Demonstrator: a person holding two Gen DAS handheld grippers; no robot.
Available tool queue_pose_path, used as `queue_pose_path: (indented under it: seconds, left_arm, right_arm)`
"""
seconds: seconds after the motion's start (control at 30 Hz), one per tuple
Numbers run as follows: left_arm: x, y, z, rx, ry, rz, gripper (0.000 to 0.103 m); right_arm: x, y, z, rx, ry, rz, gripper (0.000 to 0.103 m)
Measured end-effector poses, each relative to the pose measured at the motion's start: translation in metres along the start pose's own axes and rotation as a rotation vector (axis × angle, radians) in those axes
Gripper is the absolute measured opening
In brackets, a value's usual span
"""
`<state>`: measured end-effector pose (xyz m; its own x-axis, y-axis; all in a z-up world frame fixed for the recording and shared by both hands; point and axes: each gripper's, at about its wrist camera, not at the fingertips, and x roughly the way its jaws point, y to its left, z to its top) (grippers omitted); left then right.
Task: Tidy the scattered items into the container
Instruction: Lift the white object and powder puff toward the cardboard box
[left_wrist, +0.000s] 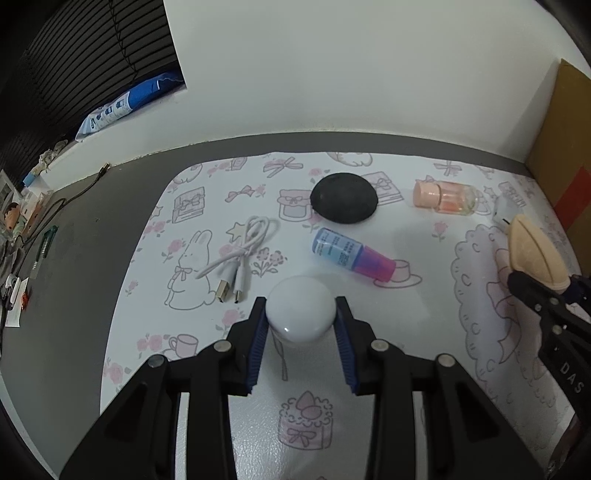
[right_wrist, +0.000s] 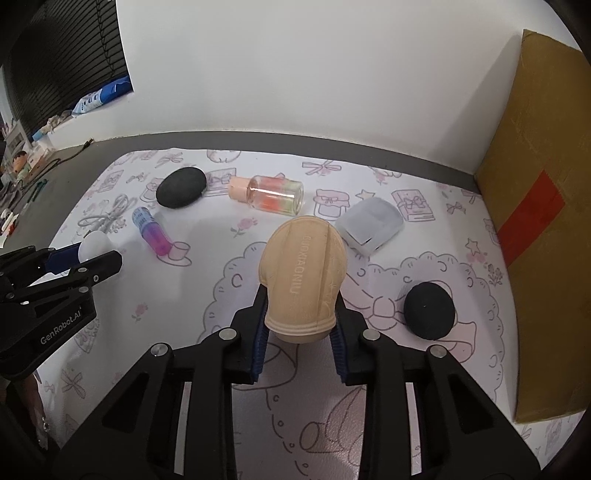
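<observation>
Both grippers are down on the patterned mat (right_wrist: 229, 258), each with something between its pads. The left gripper (left_wrist: 301, 317) has closed in on a white round-topped object (left_wrist: 301, 314), blue pads pressed against its two sides near the mat's near edge. From the right wrist view that left gripper (right_wrist: 98, 258) sits off toward the mat's left edge, the white round-topped object (right_wrist: 94, 245) peeking out between the fingers. The right gripper (right_wrist: 300, 317) is squeezed tight on a beige ribbed pouch-like thing (right_wrist: 303, 277) with embossed lettering, held by its lower end in the middle of the mat.

Loose items lie all around. A black dome-shaped sponge (left_wrist: 343, 203) sits toward the far edge, and beside it a clear bottle with a peach cap (right_wrist: 269, 194) lies on its side. A blue-and-pink bottle (left_wrist: 352, 254) lies tilted in the middle, and a coiled white cable (left_wrist: 240, 254) rests toward the left edge. A pale blue-white case (right_wrist: 371, 225) lies just beyond the pouch, and a second black sponge (right_wrist: 428, 310) sits near the right edge. A brown cardboard box (right_wrist: 546, 221) with red tape stands upright along the mat's right edge. Which piece serves as the container I cannot tell.
</observation>
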<state>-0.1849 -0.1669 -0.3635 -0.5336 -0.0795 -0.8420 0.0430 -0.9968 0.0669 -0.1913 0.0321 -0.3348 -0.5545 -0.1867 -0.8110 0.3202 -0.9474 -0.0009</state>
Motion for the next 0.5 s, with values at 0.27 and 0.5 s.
queue_pose_path:
  seconds: [0.27, 0.5]
  left_arm:
    - [-0.054, 0.003, 0.019, -0.003, -0.058, -0.009, 0.035]
    - [-0.120, 0.002, 0.039, -0.009, -0.145, -0.026, 0.035]
  right_arm:
    - [-0.041, -0.002, 0.019, 0.018, -0.042, -0.009, 0.030]
    - [-0.105, 0.000, 0.042, 0.006, -0.109, -0.017, 0.030]
